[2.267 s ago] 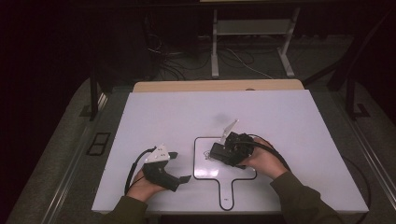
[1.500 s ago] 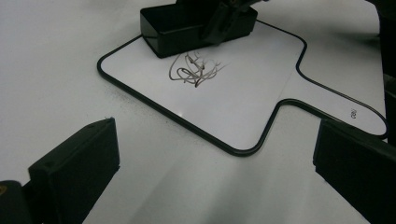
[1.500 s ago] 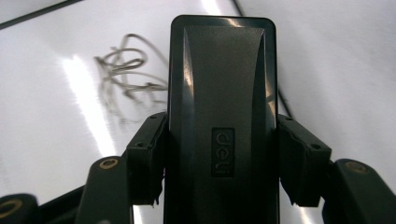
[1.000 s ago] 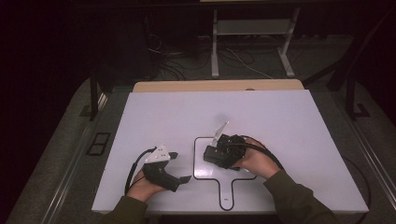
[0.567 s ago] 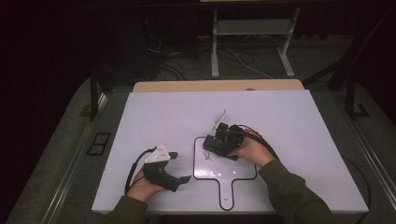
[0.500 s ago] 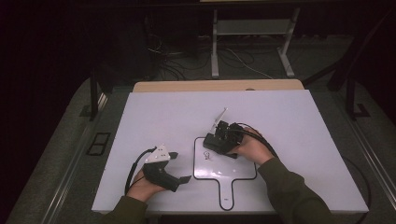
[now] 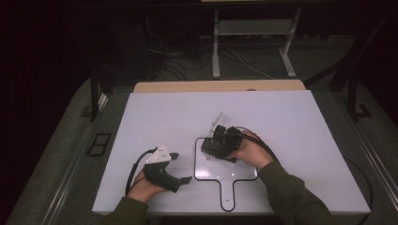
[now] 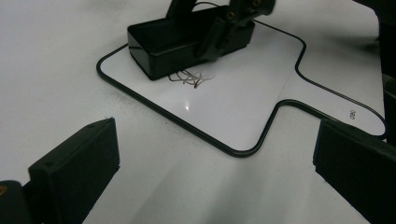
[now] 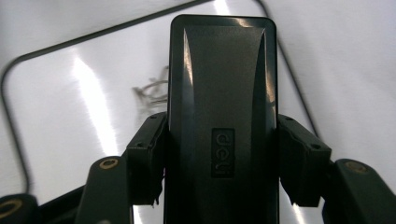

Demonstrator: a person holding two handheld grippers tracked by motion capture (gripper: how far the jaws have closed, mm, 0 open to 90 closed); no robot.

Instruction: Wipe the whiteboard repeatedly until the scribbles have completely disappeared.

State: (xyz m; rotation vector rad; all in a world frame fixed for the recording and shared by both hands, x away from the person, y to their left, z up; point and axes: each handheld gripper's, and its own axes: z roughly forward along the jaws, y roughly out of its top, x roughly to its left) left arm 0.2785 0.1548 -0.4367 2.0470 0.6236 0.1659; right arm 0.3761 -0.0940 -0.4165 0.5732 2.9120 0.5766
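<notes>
Your right gripper [image 7: 217, 145] has its fingers [image 9: 147, 158] clenched on the sides of the black oblong plastic eraser block [image 9: 222, 116]. It lies flat on the white paddle-shaped board with a black rim [image 7: 206, 168], at centre frame, its long axis running on from the fingers. The grey scribble [image 8: 189, 78] lies just beside its edge. Your left gripper [image 7: 180, 168], fingers released and empty, rests on the white surface [image 7: 281, 112] lower left, farther from the scribble. No container is here.

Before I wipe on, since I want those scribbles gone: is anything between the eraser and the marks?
Nothing visible: the black eraser, clamped in the right gripper, sits on the whiteboard right beside the marks.
</notes>
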